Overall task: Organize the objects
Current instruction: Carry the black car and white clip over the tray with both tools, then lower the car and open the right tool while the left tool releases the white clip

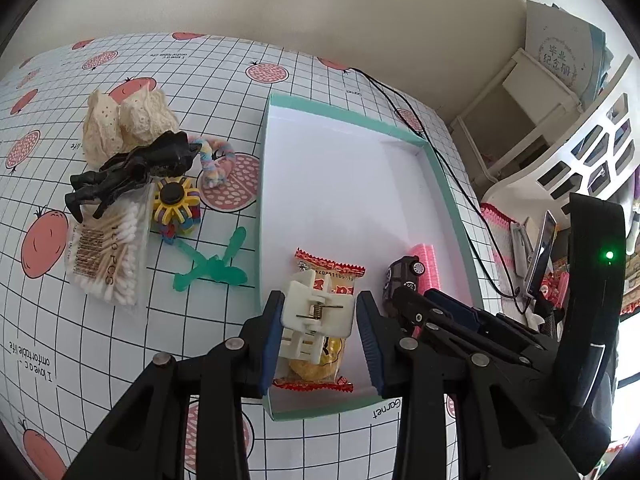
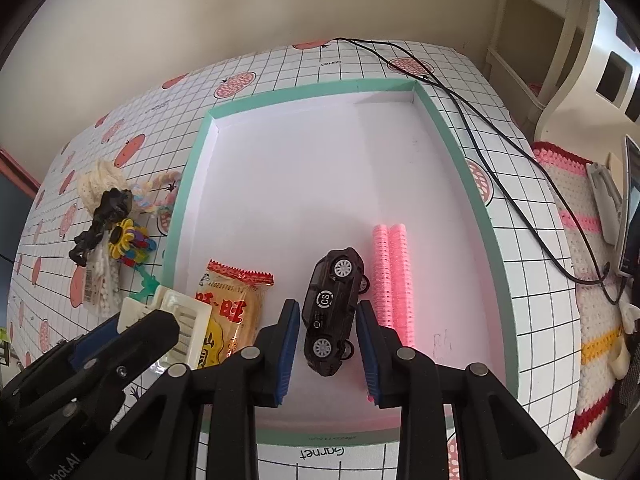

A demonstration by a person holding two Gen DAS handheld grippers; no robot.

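Placing step, I judge: at the teal tray's (image 2: pixel 460 148) near edge, the left hand-held gripper (image 1: pixel 318 330) stands spread around a white clip (image 1: pixel 316 312) on the snack packet (image 2: pixel 234 312); the right hand-held gripper (image 2: pixel 328 344), spread, flanks the toy car (image 2: pixel 332 308). Next: fetch the clutter near the tabletop's left edge

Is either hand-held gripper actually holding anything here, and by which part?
It seems not. The left hand-held gripper straddles the white clip, its right pad clear of it. The right hand-held gripper brackets the toy car, with gaps on both sides.
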